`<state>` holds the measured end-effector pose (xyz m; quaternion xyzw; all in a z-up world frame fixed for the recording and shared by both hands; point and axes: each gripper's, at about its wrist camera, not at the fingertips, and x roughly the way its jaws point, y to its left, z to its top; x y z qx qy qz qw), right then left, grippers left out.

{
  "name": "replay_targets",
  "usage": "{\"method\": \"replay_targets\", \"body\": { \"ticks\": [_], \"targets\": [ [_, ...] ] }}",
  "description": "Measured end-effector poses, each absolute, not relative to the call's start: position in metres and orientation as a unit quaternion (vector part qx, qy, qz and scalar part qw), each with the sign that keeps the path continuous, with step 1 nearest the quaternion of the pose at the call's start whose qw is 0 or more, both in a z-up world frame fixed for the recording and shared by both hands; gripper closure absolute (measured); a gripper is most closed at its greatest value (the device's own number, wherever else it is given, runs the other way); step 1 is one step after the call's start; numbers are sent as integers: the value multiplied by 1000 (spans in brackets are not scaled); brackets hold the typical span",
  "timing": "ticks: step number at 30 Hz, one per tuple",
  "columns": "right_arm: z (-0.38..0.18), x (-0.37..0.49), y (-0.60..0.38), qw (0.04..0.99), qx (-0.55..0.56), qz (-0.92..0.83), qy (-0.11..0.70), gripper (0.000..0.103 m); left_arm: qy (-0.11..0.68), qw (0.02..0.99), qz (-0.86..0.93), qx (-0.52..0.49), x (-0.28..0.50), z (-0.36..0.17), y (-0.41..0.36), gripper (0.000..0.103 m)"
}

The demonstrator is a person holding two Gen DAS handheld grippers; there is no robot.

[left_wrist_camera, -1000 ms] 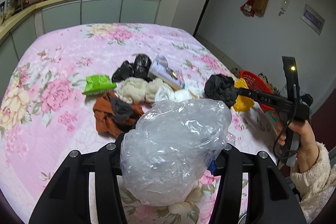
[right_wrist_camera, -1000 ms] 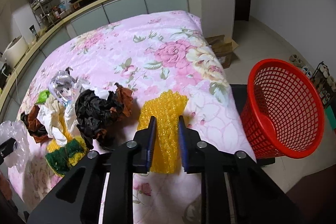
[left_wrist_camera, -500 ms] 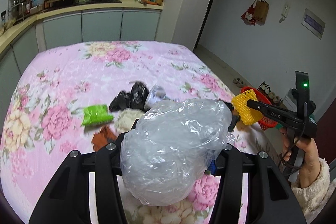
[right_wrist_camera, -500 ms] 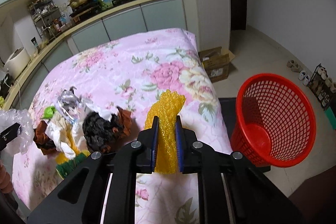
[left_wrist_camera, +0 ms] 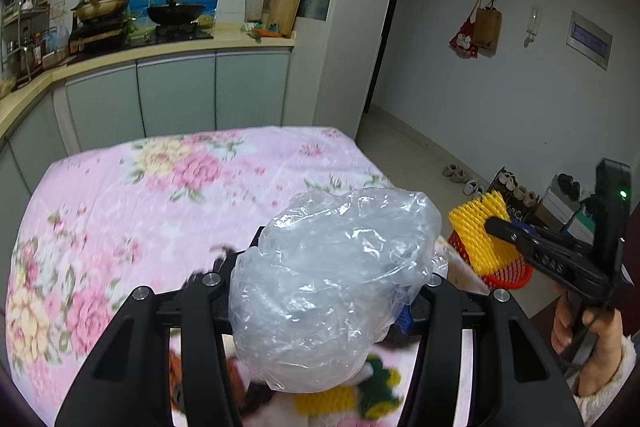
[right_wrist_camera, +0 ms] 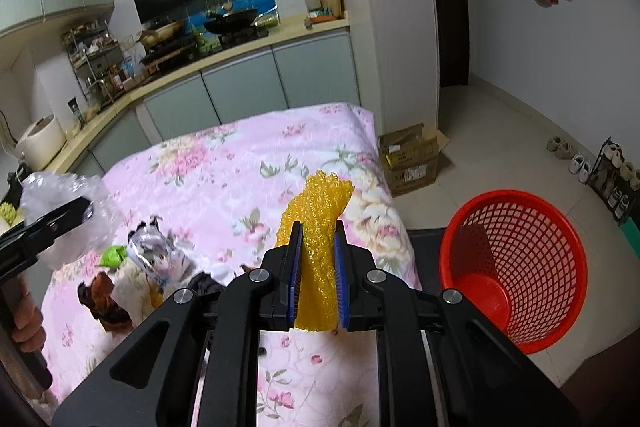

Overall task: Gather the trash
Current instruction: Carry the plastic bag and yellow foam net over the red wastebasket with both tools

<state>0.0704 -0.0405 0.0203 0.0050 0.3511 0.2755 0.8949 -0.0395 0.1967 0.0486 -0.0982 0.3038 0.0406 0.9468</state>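
Above the floral bedspread (right_wrist_camera: 224,179), your right gripper (right_wrist_camera: 316,247) pinches the yellow foam net (right_wrist_camera: 318,223) near its right edge, and your left gripper (left_wrist_camera: 336,267) clamps the clear plastic bag (left_wrist_camera: 332,291).

Both grippers are matte black plastic with round silver screws on the finger arms. The right gripper (right_wrist_camera: 316,267) has blue pads (right_wrist_camera: 294,287) inside its fingers. Seen from the left gripper (left_wrist_camera: 332,267), it carries a green light, white letters and a black cable. The right hand (left_wrist_camera: 588,339) has bare skin and a fluffy cream sleeve.
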Motion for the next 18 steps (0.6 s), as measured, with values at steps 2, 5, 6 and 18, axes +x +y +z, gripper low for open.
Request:
{"method": "replay_targets", "body": {
  "ticks": [2,5,6,18],
  "targets": [
    [25,73,-45,897,13,275,347,88,302,948,40,-95,-28,52,195,53],
    [33,77,-53,902,19,269,338,88,303,948,36,-91,-11,56,189,53],
    [35,78,-56,904,22,266,335,88,304,948,34,-92,-6,57,187,53],
    [54,95,-117,926,59,212,307,88,320,946,-31,-50,64,63,116,53]
  ]
}}
